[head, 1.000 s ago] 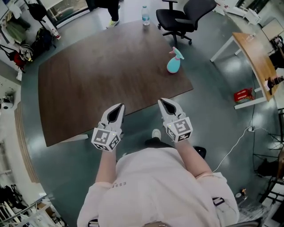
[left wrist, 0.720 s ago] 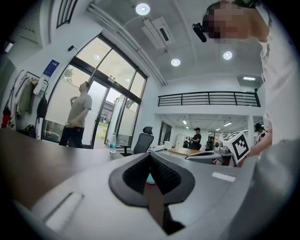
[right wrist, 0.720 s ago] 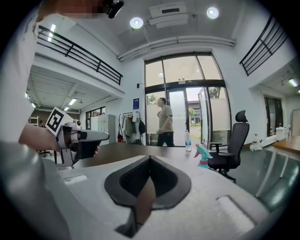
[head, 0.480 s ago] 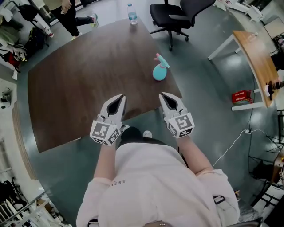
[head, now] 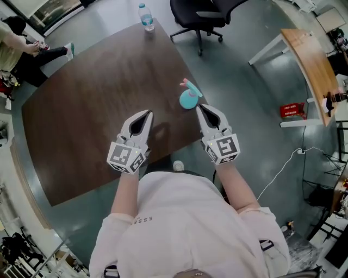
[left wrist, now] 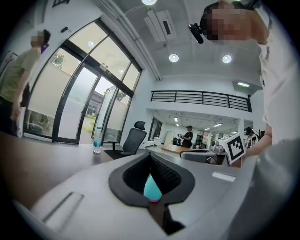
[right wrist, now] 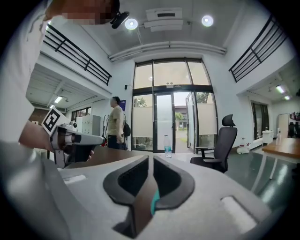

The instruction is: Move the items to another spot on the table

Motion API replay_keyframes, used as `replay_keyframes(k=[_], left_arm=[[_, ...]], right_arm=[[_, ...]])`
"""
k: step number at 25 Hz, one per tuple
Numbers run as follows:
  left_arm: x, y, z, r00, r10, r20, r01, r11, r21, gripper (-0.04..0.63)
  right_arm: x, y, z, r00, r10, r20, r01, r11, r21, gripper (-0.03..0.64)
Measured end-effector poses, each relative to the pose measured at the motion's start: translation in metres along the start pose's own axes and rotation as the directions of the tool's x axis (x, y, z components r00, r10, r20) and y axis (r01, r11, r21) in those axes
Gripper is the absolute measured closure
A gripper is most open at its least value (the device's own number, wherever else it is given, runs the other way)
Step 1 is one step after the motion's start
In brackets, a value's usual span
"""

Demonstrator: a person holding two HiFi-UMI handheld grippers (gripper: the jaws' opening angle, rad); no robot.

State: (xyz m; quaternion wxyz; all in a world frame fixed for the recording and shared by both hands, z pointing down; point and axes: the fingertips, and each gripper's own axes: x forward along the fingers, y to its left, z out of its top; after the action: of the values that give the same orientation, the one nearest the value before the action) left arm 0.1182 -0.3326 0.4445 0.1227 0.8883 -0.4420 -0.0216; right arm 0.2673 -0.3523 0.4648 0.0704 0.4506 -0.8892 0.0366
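Observation:
A teal spray bottle (head: 188, 99) with a pink trigger stands near the right edge of the dark brown table (head: 87, 108). A clear water bottle (head: 145, 16) stands at the far edge. My right gripper (head: 201, 107) is shut and empty, its tip just to the right of the spray bottle and apart from it. My left gripper (head: 147, 113) hovers over the table's near part, jaws together with nothing held. In the left gripper view the spray bottle (left wrist: 152, 187) shows through the gap behind the shut jaw tips, and in the right gripper view only a sliver of it (right wrist: 154, 202) shows.
A black office chair (head: 201, 13) stands beyond the table's far right corner. A person (head: 22, 43) stands at the far left. A wooden desk (head: 311, 59) and a red item (head: 293, 110) are on the floor side to the right.
I have come closer to the table. Both grippers now reach over its near edge, and the spray bottle lies just ahead of the right gripper. The person at the back moved left.

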Motion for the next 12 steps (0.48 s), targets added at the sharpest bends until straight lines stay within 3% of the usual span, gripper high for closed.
replay_keyframes(k=[2,7,12], left_arm=[[0.013,0.006,0.001,1.000,-0.013,-0.008,0.013,1.000,-0.008,0.580],[0.041,0.020,-0.007,0.999,-0.023,-0.033,0.022,0.999,-0.031,0.580],[0.064,0.030,-0.024,0.998,-0.024,-0.054,0.022,0.999,-0.048,0.580]], right_arm=[[0.014,-0.013,-0.002,1.000,-0.020,-0.019,0.020,1.000,0.008,0.518],[0.044,-0.034,-0.016,0.998,-0.030,-0.058,0.032,0.999,0.032,0.394],[0.067,-0.046,-0.042,0.995,0.020,-0.093,-0.015,0.998,0.056,0.359]])
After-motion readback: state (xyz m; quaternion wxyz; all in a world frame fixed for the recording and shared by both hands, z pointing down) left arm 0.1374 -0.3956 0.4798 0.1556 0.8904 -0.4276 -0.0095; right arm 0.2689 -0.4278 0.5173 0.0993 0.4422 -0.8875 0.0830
